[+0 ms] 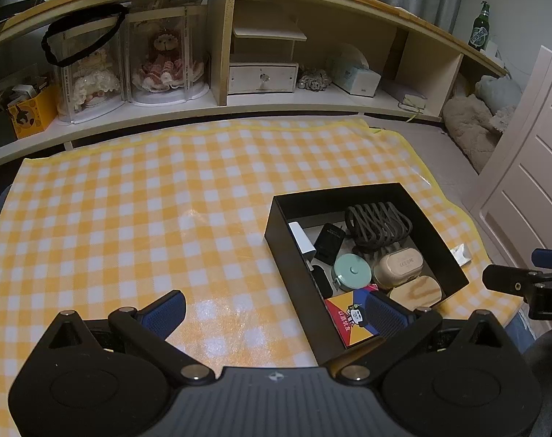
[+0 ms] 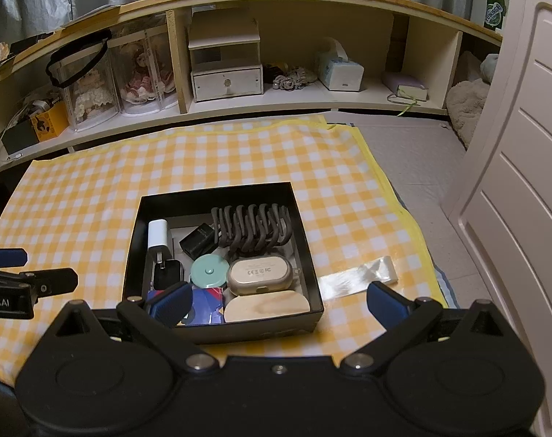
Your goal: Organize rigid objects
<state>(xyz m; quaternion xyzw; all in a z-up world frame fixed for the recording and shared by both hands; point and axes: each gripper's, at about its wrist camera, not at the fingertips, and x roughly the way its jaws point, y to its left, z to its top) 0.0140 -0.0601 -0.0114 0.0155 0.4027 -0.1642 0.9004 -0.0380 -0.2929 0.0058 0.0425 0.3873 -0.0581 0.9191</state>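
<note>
Both jaws stand wide apart and hold nothing: our left gripper (image 1: 272,309) hovers over the cloth with one finger above the box's near corner, and our right gripper (image 2: 276,300) hangs above the near wall of the black box (image 2: 217,329).

That box sits on the checked cloth (image 2: 94,189), toward its right side, and already holds the dark hair claw (image 2: 252,227), white charger (image 2: 158,233), black adapter (image 2: 197,242), teal round tape (image 2: 209,271), beige earbud case (image 2: 260,271), wooden oval (image 2: 267,306) and a colourful card pack (image 1: 352,318). We judge the sorting nearly finished; only a clear plastic wrapper (image 2: 358,278) lies outside, just beside the box's right wall.

If we take it, we should come down flat with fingers straddling it across its narrow width, since thin film slips. We have open cloth to the left; on the right, the cloth edge (image 2: 418,240) and the white door (image 2: 512,182) are near, so we should keep our sweeps short.
</note>
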